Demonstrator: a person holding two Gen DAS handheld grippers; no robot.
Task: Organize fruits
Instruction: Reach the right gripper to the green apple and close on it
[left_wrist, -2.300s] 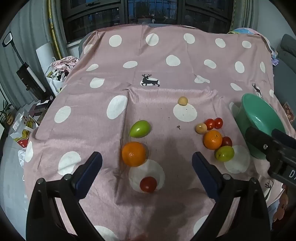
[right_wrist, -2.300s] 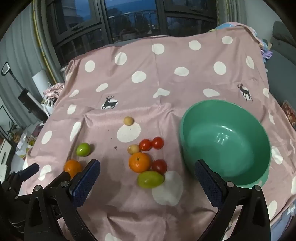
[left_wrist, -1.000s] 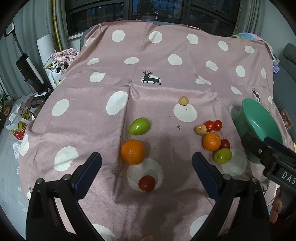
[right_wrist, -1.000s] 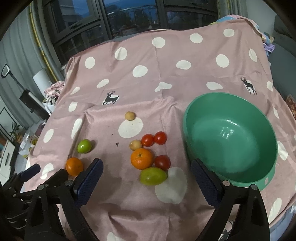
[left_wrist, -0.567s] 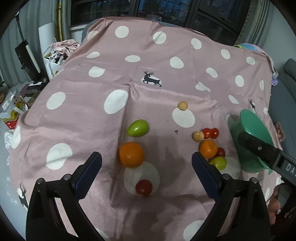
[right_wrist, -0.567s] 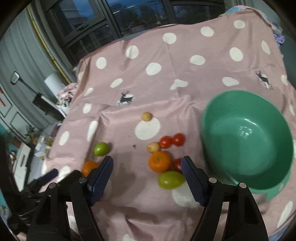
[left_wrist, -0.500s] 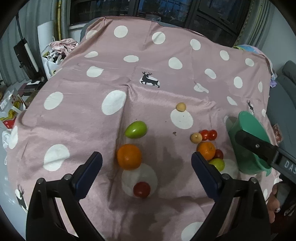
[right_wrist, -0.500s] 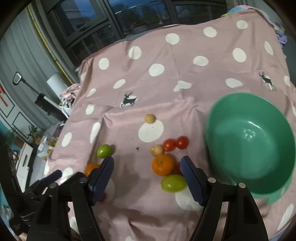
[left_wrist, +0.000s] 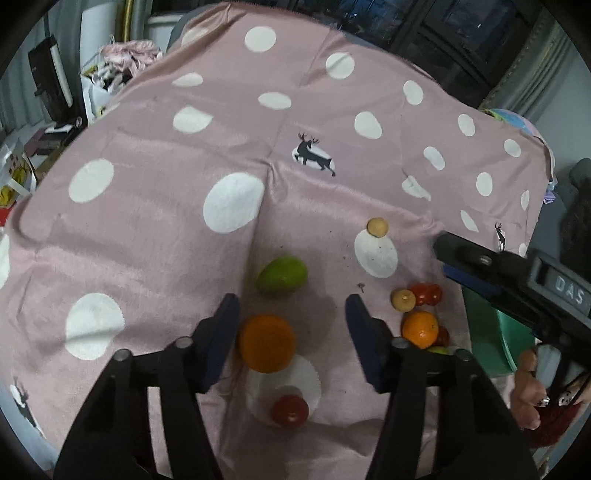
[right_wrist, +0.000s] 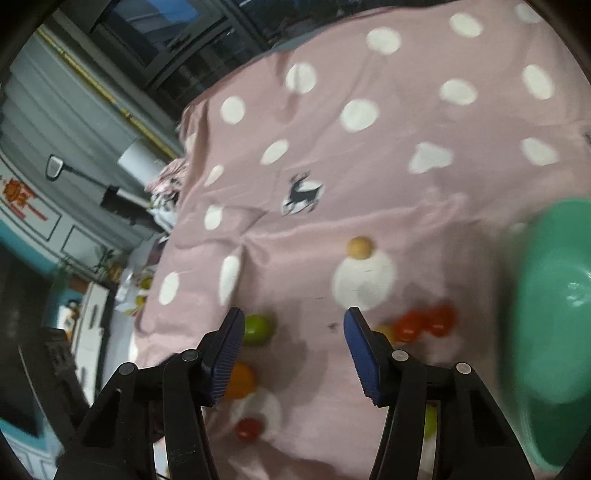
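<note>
The left wrist view shows sharply what the blurred right view barely gives: a round orange fruit (left_wrist: 266, 342) just beside the left hand-held gripper's (left_wrist: 291, 334) left finger, jaws parted, holding nothing. An oval green mango (left_wrist: 282, 275) lies beyond, long axis tilted up to the right. The right hand-held gripper (right_wrist: 293, 349) is open, empty. The green plastic bowl (right_wrist: 554, 295) sits right on the pink dotted desk cloth (left_wrist: 147, 221).

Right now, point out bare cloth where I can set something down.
Free: the far cloth, beyond the green fruit and left of the tan ball. Smaller patch between the big orange and the small orange. Crowded: the cluster beside the green bowl.
</note>
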